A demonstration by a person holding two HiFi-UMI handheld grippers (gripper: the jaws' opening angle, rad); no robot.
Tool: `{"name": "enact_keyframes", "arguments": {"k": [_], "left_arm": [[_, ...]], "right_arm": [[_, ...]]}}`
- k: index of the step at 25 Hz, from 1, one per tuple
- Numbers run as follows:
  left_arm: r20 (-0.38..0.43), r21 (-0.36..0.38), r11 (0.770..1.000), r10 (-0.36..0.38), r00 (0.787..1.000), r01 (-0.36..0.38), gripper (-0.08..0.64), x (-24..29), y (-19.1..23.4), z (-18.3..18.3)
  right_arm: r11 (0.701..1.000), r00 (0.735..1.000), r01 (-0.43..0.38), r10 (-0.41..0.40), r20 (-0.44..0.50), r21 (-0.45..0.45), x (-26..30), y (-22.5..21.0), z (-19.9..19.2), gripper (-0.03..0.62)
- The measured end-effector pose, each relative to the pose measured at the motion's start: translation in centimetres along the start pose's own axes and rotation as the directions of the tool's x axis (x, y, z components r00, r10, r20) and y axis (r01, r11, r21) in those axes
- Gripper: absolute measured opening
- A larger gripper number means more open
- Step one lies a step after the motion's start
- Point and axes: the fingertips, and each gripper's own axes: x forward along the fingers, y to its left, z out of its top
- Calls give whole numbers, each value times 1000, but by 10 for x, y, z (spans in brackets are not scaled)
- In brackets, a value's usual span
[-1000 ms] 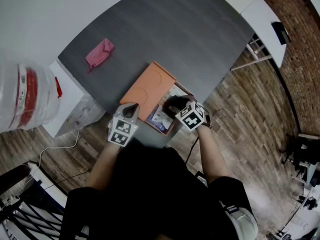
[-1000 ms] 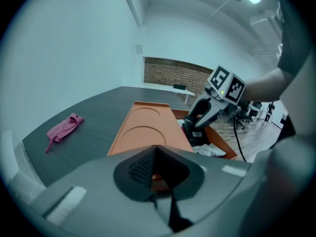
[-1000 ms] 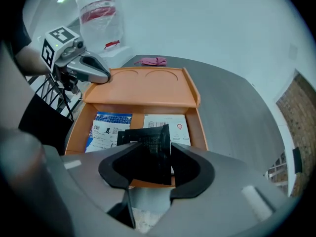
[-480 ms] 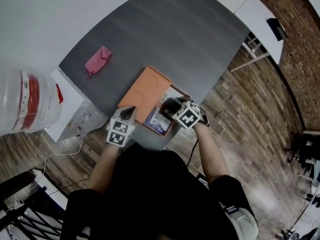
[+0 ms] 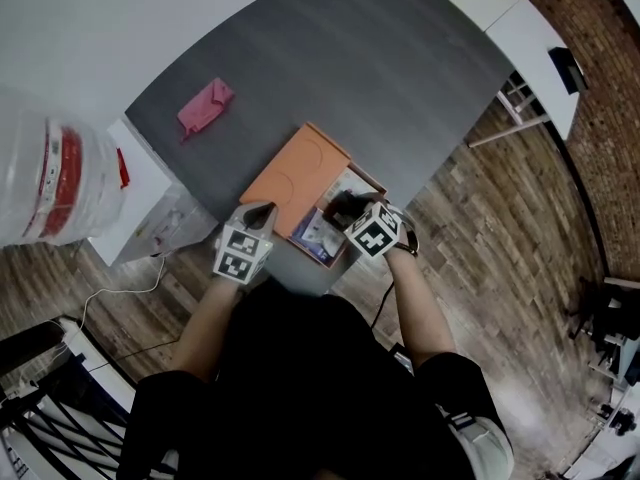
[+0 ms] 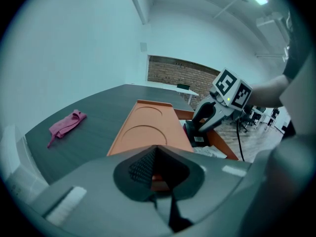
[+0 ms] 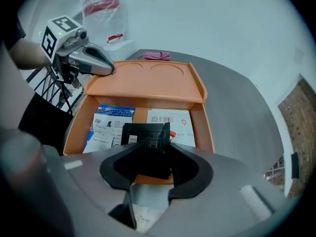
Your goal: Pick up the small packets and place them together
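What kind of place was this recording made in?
Probably an office or a studio-like workroom rather than a home. It has a long dark grey table with white desks beyond it, a bare red brick wall and a wood-plank floor.

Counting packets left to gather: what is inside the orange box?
A blue-and-white packet, a white barcoded packet, and a black packet between the right gripper's jaws, which have just been closing. Anything beneath these is covered.
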Motion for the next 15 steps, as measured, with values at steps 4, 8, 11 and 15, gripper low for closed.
{"name": "enact_keyframes", "arguments": {"k": [4, 8, 11, 15], "left_arm": [[3, -5, 1000, 8, 1000, -8, -2, 1, 2, -1], [-2, -9, 1000, 16, 1000, -16, -2, 3, 6, -5], [-1, -9, 1000, 24, 1000, -24, -2, 4, 8, -6], [-4, -12, 1000, 29, 1000, -29, -2, 4, 9, -7]], "right_arm": [[1000, 999, 16, -16, 29, -5, -9, -2, 1, 83], [1000, 998, 15, -14, 56, -7, -18, -1, 3, 31], [1000, 997, 6, -5, 78, -8, -26, 2, 5, 15], [1000, 993, -28, 27, 119, 7, -40, 6, 9, 5]]}}
